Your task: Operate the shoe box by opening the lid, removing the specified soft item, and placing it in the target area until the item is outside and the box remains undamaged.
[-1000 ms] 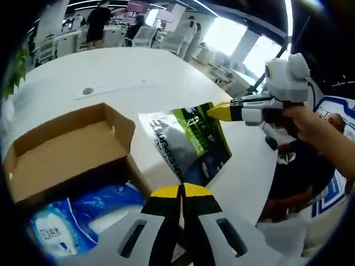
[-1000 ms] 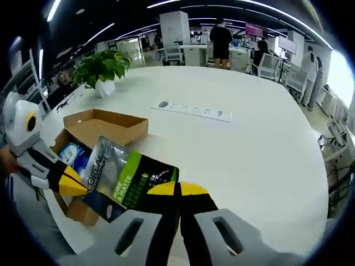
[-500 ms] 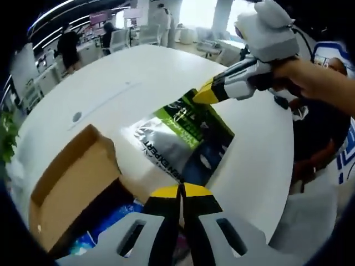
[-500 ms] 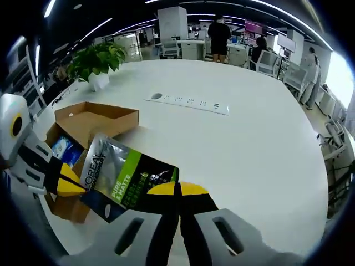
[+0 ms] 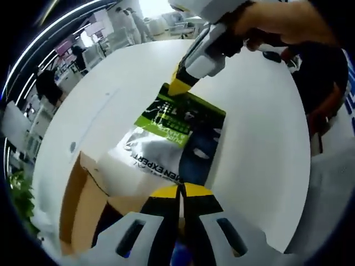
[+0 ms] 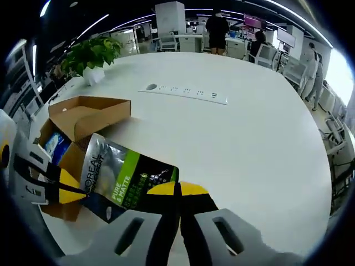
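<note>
A silver, green and black soft pouch (image 5: 176, 138) (image 6: 125, 178) is stretched between the two grippers above the white table (image 6: 249, 138). My left gripper (image 5: 181, 192) is shut on its near edge, and its yellow tips (image 6: 67, 187) pinch the pouch's left end in the right gripper view. My right gripper (image 6: 178, 189) is shut on the opposite edge and comes in from the top of the left gripper view (image 5: 181, 87), held by a hand. The open cardboard shoe box (image 6: 83, 113) (image 5: 80, 208) stands beside the pouch with a blue pack (image 6: 55, 145) inside.
A potted plant (image 6: 91, 51) stands at the table's far left edge. A white power strip (image 6: 186, 93) lies across the middle. People and desks are in the background beyond the table. A person sits at the table's right edge (image 5: 327, 94).
Both grippers keep hold of the pouch. The left gripper's camera has swung and rolled, so the box now sits at lower left and the right gripper reaches in from the top.
</note>
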`<state>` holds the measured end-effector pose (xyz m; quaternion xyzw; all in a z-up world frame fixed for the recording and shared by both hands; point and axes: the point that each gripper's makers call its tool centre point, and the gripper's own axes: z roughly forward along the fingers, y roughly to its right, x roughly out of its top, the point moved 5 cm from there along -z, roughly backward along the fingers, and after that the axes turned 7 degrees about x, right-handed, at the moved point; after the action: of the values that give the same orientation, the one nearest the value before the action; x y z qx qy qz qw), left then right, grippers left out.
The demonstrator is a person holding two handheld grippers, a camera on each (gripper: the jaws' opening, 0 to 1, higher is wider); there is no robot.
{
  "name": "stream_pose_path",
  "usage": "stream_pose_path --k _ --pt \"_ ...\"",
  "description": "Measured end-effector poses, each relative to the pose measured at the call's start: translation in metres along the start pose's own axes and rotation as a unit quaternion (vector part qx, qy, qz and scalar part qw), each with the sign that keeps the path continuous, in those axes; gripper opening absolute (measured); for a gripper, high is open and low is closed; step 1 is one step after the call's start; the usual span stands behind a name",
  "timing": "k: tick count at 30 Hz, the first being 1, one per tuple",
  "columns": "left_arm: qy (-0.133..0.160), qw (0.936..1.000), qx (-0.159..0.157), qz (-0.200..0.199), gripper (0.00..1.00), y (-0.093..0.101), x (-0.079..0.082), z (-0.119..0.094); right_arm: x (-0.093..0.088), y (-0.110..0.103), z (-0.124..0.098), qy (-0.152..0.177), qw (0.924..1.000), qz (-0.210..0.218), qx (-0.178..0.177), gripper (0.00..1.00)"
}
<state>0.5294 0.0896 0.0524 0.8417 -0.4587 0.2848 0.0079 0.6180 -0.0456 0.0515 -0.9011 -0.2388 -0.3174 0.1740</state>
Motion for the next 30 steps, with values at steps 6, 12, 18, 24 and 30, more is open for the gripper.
stream_pose_path --k 6,12,18,24,30 --pt "-0.015 0.9991 0.0 0.041 0.0 0.001 -0.002 0.012 -0.004 0.004 0.008 -0.007 1.0 0.004 0.001 0.0" --pt "-0.028 0.9973 -0.006 0.067 0.0 0.006 -0.004 0.022 -0.009 0.006 0.016 -0.01 0.9999 0.012 0.002 0.0" --pt "-0.043 0.9939 -0.003 0.102 0.0 0.01 -0.006 0.035 -0.013 0.01 0.022 -0.006 0.9996 0.029 0.002 0.0" --pt "-0.049 0.9936 0.003 0.102 0.0 0.009 -0.006 0.04 -0.02 0.015 0.025 -0.005 0.999 0.044 -0.001 0.0" --pt "-0.049 0.9961 0.013 0.072 0.0 0.004 -0.005 0.042 -0.026 0.019 0.028 -0.007 0.9983 0.058 -0.008 0.0"
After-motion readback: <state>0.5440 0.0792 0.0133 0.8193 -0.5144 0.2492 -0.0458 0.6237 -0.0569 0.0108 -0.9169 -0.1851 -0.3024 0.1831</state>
